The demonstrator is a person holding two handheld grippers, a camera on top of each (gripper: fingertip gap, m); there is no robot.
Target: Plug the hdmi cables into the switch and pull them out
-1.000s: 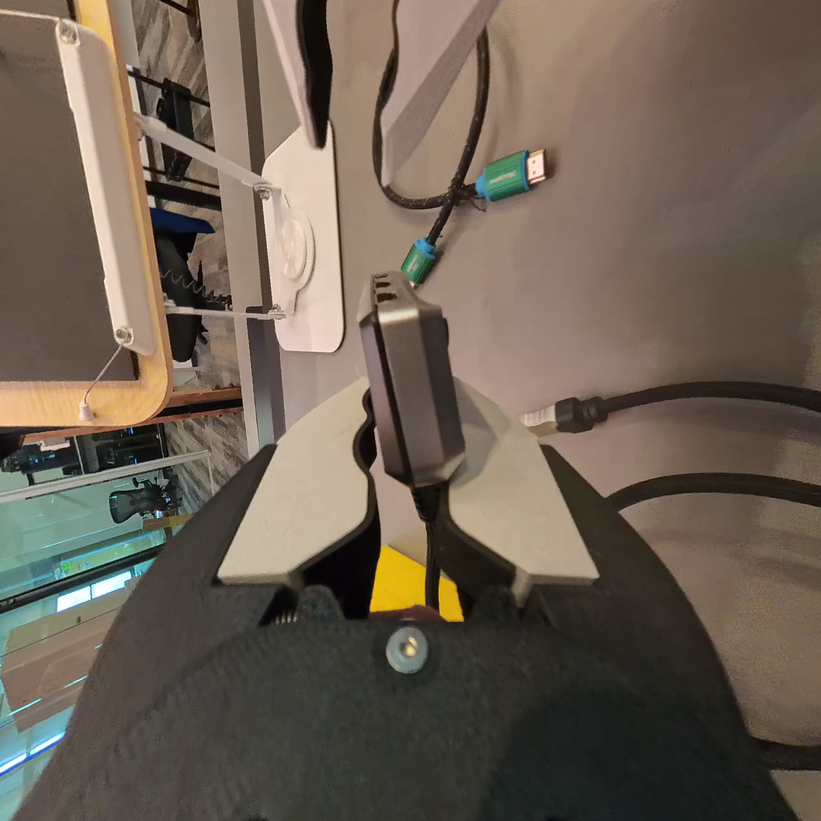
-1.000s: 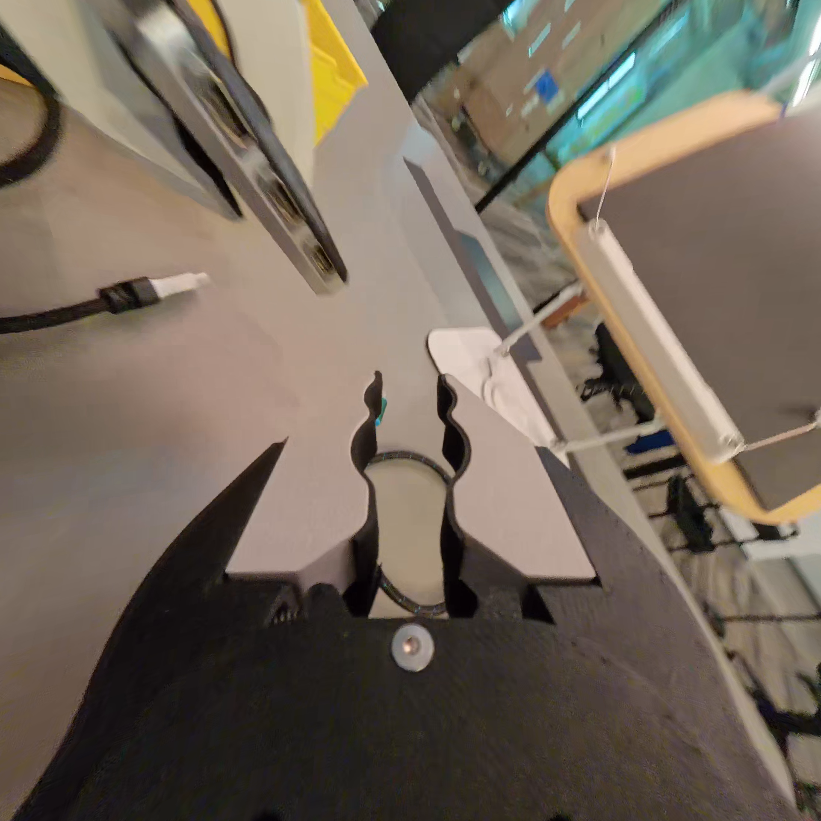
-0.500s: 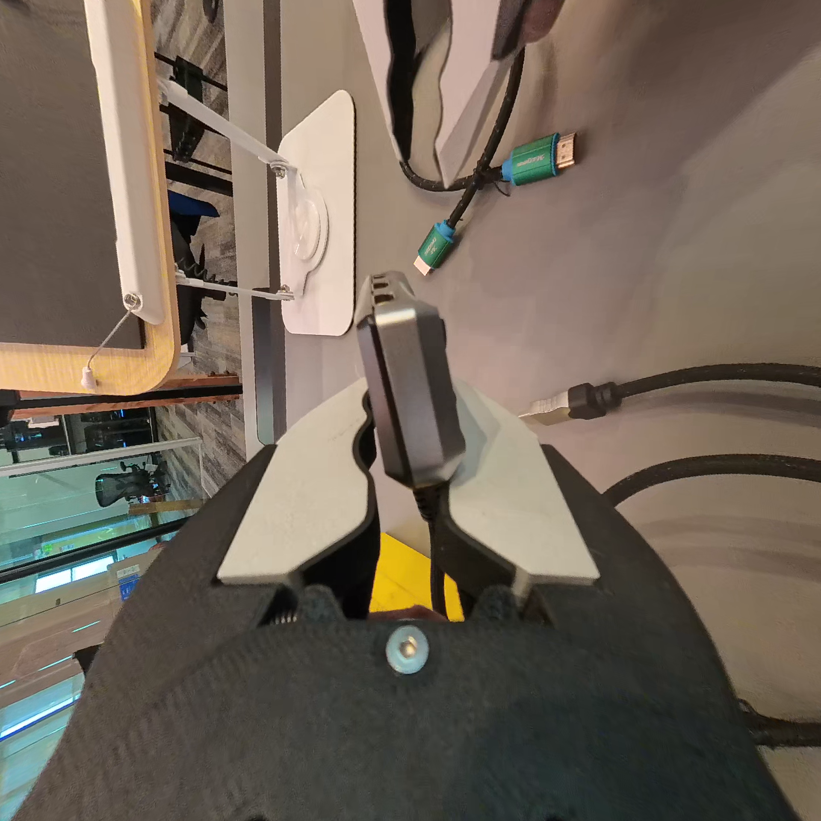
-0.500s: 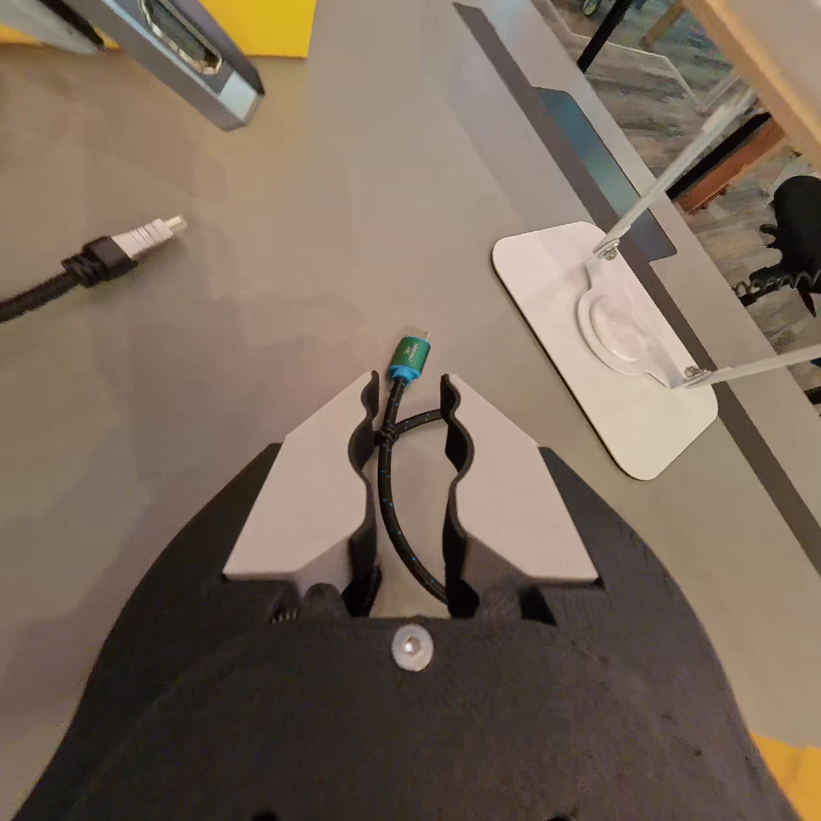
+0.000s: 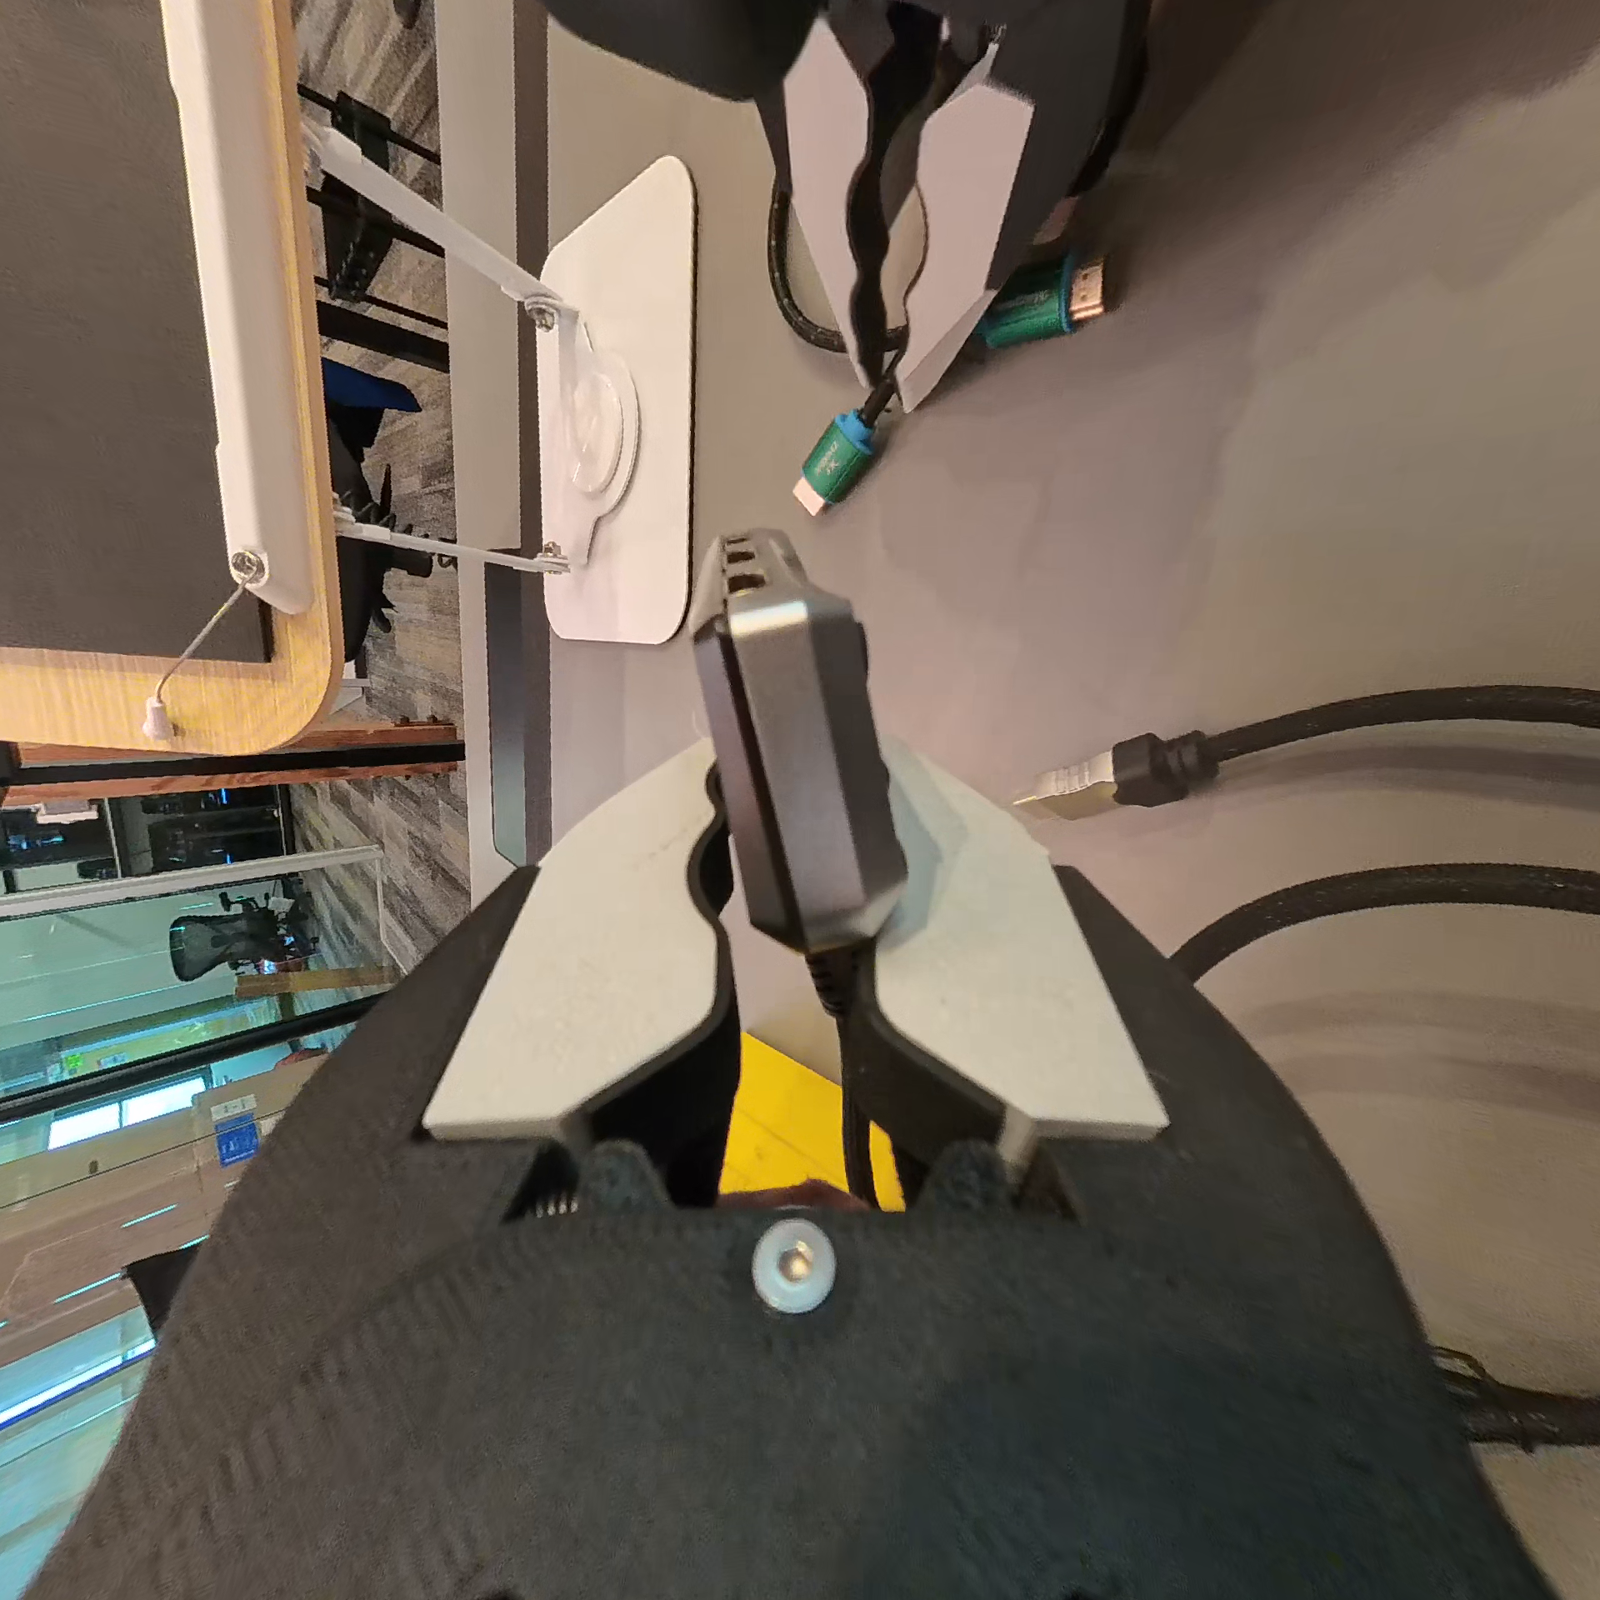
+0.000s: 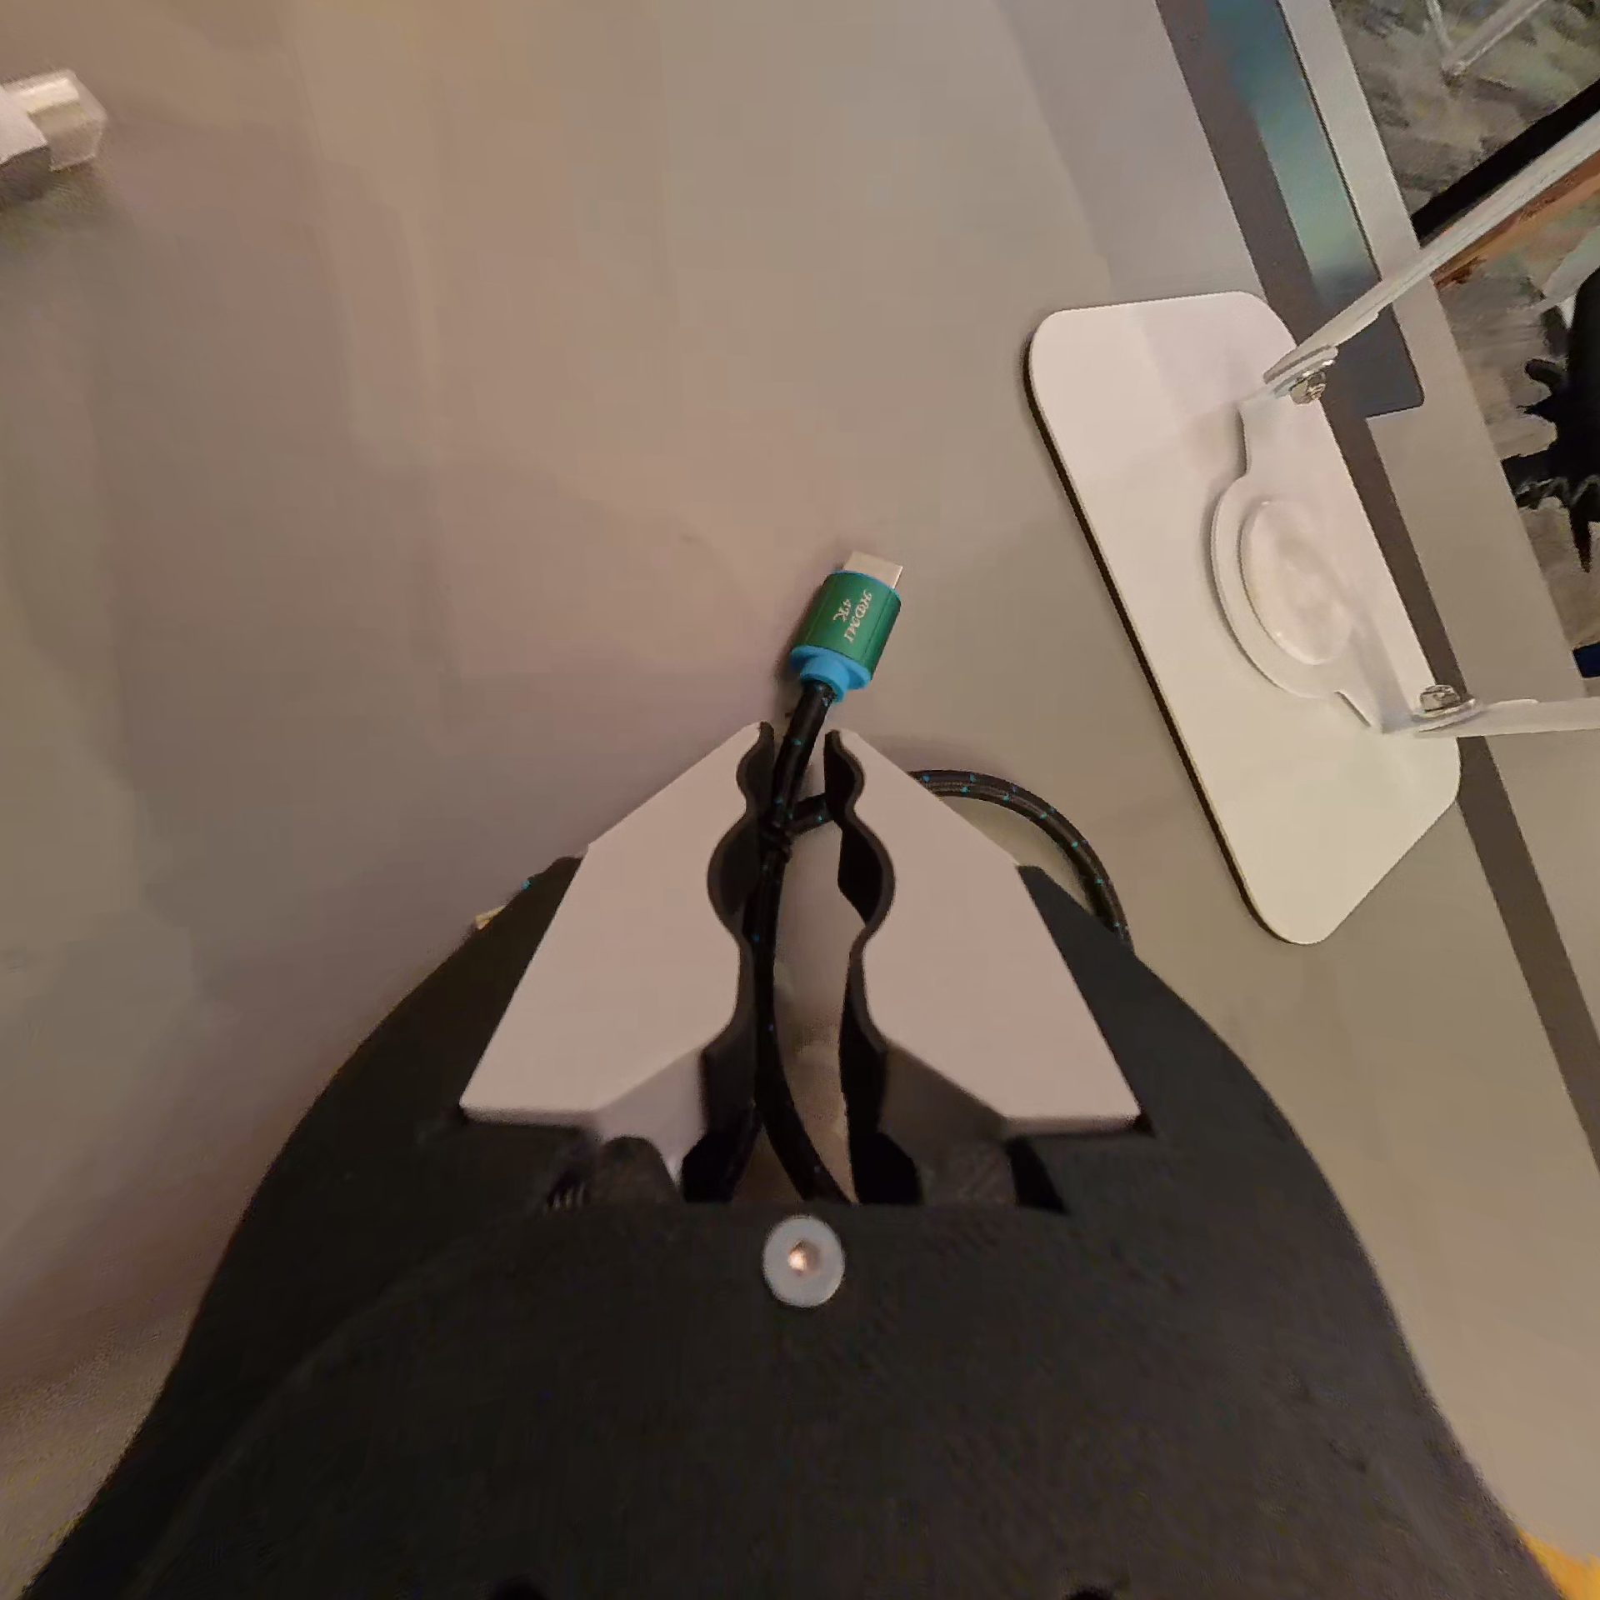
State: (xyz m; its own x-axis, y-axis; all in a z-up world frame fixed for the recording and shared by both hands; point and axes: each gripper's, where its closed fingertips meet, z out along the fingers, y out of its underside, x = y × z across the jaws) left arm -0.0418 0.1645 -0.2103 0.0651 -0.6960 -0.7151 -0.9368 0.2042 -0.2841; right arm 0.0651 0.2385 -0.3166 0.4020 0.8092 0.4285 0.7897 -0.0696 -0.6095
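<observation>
My left gripper (image 5: 801, 779) is shut on a grey hdmi switch (image 5: 796, 762) and holds it on edge above the grey table, with its ports (image 5: 745, 563) facing away. My right gripper (image 6: 795, 740) is down at the table, its jaws closed around a black braided cable (image 6: 770, 909) just behind its green hdmi plug (image 6: 848, 623). In the left wrist view the right gripper (image 5: 879, 381) is at the top, with that green plug (image 5: 835, 459) sticking out toward the switch. A second green plug (image 5: 1039, 307) lies beside it.
A black cable with a silver plug (image 5: 1074, 788) lies right of the switch; the plug also shows in the right wrist view (image 6: 43, 130). Another black cable (image 5: 1385, 892) runs below it. A white stand base (image 6: 1255, 606) sits near the table's far edge. My hands' fingertips stand some 15 cm from each other.
My right gripper has come down over the braided cable and its jaws have narrowed onto it behind the green plug. My left gripper still holds the switch, almost unmoved.
</observation>
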